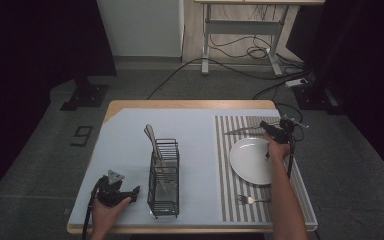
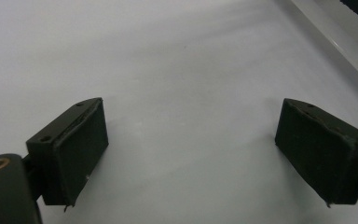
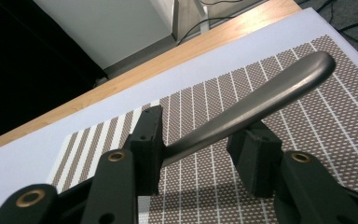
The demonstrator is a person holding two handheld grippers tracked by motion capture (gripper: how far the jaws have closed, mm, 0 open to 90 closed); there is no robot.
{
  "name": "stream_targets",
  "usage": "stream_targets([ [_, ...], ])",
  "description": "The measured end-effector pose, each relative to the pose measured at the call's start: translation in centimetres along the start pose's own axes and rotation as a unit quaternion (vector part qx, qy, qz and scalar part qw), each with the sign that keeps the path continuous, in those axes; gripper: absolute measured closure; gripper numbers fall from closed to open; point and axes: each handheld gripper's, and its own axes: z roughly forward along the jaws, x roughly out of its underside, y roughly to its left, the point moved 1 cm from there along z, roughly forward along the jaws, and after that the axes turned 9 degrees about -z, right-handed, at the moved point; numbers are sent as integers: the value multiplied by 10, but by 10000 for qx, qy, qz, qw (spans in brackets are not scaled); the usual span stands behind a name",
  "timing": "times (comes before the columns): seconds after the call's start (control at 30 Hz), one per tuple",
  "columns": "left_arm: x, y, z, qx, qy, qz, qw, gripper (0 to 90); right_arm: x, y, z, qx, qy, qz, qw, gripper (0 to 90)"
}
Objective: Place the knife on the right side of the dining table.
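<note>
The right claw [image 1: 275, 131], at right of the frame above the plate [image 1: 250, 160], grips a knife [image 3: 256, 109] over the striped mat [image 1: 240, 195]. The left claw [image 1: 122, 192], lower left, is wide open and empty beside the rack [image 1: 164, 172] on the worktop [image 1: 125, 145]. A fork [image 1: 250, 199] lies on the mat, lower right.

One white plate [image 1: 250, 160] is sitting on one striped placemat [image 1: 230, 190]. One fork [image 1: 250, 199] is lying on that mat. One black wire caddy [image 1: 163, 177] is standing on the table, holding what is looking like two utensil handles [image 1: 152, 136]. One knife [image 1: 242, 131] is showing too. Two grippers are showing, left gripper [image 1: 136, 191] and right gripper [image 1: 264, 125].
</note>
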Motion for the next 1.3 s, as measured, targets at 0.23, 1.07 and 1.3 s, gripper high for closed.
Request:
stream_targets([
  [0.23,0,0,0,1,-3,-2,10000,89,1,-3,0,-16,98,36,9999,538],
  [1.07,0,0,0,-2,0,-1,10000,89,0,-4,1,479,701,137,9963,418],
  [1.3,0,0,0,1,-2,-8,10000,89,-5,0,-1,357,514,-54,9980,413],
])
